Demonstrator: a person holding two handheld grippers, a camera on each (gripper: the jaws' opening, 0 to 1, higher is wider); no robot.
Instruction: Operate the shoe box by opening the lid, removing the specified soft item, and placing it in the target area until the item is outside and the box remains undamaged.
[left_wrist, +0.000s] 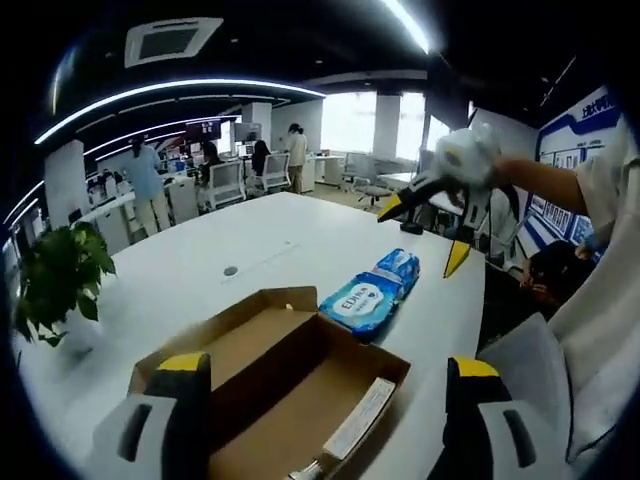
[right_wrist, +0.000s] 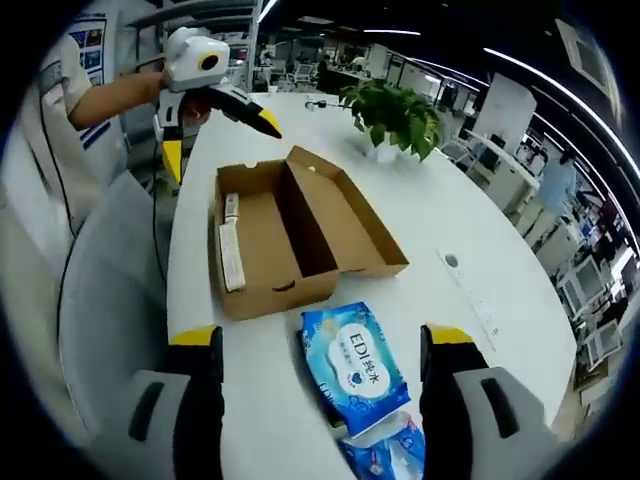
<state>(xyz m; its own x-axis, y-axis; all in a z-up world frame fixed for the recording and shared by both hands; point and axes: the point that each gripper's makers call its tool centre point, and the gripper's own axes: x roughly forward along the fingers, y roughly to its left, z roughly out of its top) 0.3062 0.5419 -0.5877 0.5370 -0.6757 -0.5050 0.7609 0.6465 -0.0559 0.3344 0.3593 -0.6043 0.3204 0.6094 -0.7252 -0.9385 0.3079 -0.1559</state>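
The brown cardboard shoe box (left_wrist: 285, 385) (right_wrist: 290, 235) lies open on the white table (left_wrist: 250, 240), its lid folded back flat and both halves empty. A soft blue wipes pack (left_wrist: 362, 300) (right_wrist: 355, 368) rests on the table just beside the box, with a second blue pack (left_wrist: 400, 264) (right_wrist: 388, 452) touching its far end. My left gripper (left_wrist: 325, 400) (right_wrist: 220, 145) hovers over the box, open and empty. My right gripper (right_wrist: 325, 370) (left_wrist: 425, 235) hangs open above the packs, holding nothing.
A potted green plant (left_wrist: 60, 275) (right_wrist: 395, 112) stands near one table edge. A small round cable port (left_wrist: 231, 270) (right_wrist: 452, 261) is set in the tabletop. A person's arm and white sleeve (left_wrist: 600, 200) are at the table's side. Office desks, chairs and people are far behind.
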